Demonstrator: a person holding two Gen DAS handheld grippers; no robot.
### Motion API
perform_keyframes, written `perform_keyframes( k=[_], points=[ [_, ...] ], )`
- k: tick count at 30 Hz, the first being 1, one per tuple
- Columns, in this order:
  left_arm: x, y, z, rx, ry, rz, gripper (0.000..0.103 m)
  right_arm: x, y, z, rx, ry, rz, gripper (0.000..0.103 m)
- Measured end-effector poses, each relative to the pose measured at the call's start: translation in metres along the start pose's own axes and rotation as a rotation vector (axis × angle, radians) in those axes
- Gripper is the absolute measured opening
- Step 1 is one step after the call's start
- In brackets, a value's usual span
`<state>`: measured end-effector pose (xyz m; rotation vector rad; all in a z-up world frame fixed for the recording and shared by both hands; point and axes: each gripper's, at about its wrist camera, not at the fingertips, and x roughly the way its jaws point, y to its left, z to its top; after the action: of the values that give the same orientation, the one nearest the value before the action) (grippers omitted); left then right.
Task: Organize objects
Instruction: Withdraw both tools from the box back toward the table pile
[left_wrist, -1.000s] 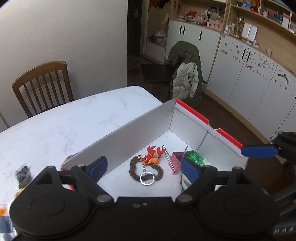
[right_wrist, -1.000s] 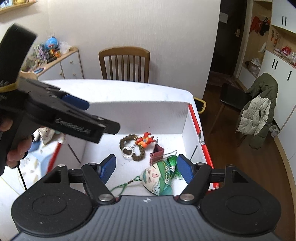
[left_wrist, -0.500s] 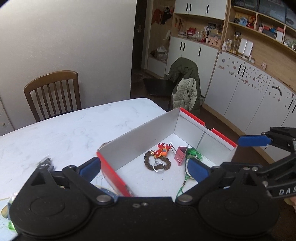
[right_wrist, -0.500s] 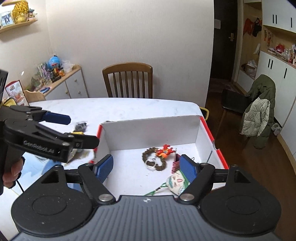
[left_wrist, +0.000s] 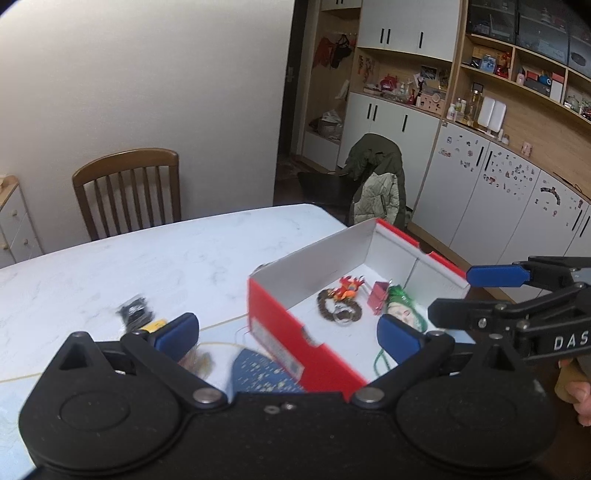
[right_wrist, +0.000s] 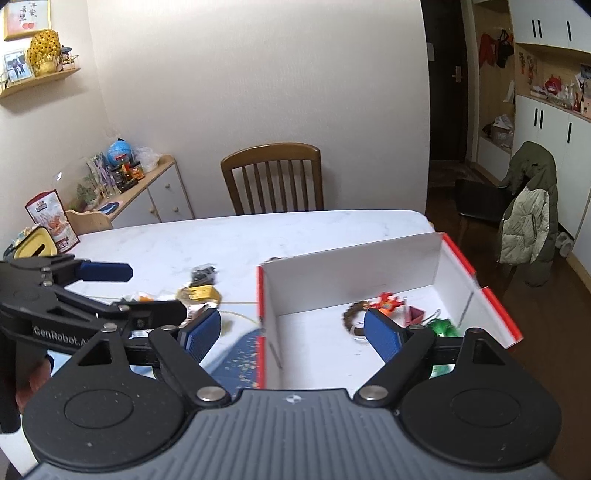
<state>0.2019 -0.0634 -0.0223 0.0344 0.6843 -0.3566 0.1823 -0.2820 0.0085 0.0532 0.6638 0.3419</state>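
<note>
On a white marble surface (right_wrist: 295, 236), loose odds and ends wait to be sorted into a red-and-white cardboard box (left_wrist: 280, 328) that sits at the surface's right edge.

Left of the box, towards the middle of the surface, lie a small black bundle (left_wrist: 135, 314), a yellow packet (right_wrist: 199, 293) just beside it, and a blue speckled pouch (left_wrist: 262, 373) touching the box's red end wall. All look light. The bundle appears soft and may sag, so a pinch across its middle seems the safest hold; the flat packet would likely need taking by an edge, and the pouch looks limp.

Inside the box, towards its far right corner, rest a beaded bracelet with a metal ring (left_wrist: 338, 312), a red-orange figure charm (left_wrist: 347, 288), a dark red binder clip (left_wrist: 379, 297) and a green tasselled mask charm (left_wrist: 400, 308), close together, some touching. The beads and cord look loose and prone to slipping; the clip is stiff.

The left gripper (left_wrist: 288, 338) hovers above the box's near end, jaws spread wide and grasping nothing, touching nothing. The right gripper (right_wrist: 291, 332) hangs likewise over the box's left wall, released and empty, its jaws wide apart.
</note>
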Motion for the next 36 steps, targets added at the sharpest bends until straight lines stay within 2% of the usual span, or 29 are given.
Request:
perform_keyframes(
  k=[7, 19, 27, 36],
  points=[
    [-0.016, 0.037, -0.019, -0.059, -0.024, 0.046, 0.103, 0.011, 0.035, -0.005, 0.007, 0.009, 0.013, 0.085],
    [-0.029, 0.121, -0.048, -0.150, -0.011, 0.147, 0.103, 0.052, 0.098, -0.011, -0.045, 0.062, 0.050, 0.085],
    [-0.016, 0.165, -0.068, -0.190, 0.052, 0.174, 0.103, 0.094, 0.129, -0.011, -0.094, 0.110, 0.043, 0.085],
    [0.008, 0.199, -0.076, -0.191, 0.069, 0.213, 0.102, 0.156, 0.149, -0.011, -0.160, 0.180, 0.005, 0.085]
  ],
)
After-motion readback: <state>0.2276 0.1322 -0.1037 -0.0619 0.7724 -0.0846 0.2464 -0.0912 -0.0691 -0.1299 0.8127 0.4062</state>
